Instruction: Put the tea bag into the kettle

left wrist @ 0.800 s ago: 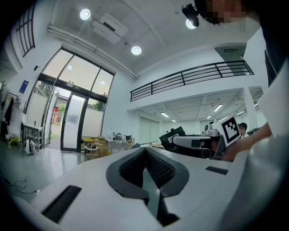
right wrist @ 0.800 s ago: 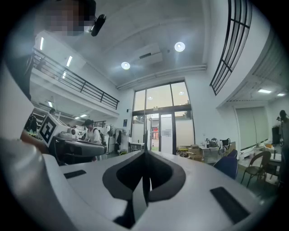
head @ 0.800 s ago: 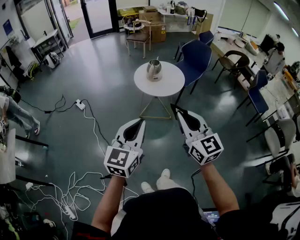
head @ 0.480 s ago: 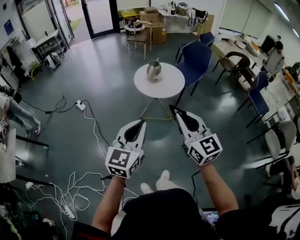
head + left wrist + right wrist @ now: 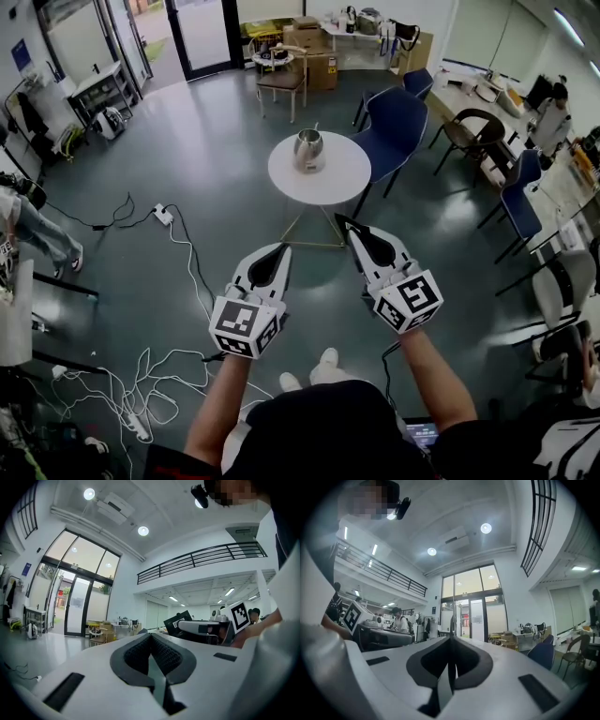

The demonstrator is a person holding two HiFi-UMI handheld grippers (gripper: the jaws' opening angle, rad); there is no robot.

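Note:
A shiny metal kettle [image 5: 308, 147] stands on a small round white table [image 5: 330, 176] in the middle of the room, well ahead of both grippers. I see no tea bag in any view. My left gripper [image 5: 284, 247] and right gripper [image 5: 339, 221] are held side by side in the air over the floor, short of the table, pointing toward it. Both are shut with nothing between the jaws; the dark pads meet in the left gripper view [image 5: 150, 635] and in the right gripper view [image 5: 451, 638].
A blue chair [image 5: 398, 120] stands against the table's right side. White cables [image 5: 178, 234] and a power strip [image 5: 161, 215] lie on the floor to the left. More chairs [image 5: 520, 202] and desks line the right; a wooden chair [image 5: 281, 80] stands beyond the table.
The table and kettle have slid slightly lower in the head view, so they are a little closer. Both grippers stay shut and keep roughly the same pose.

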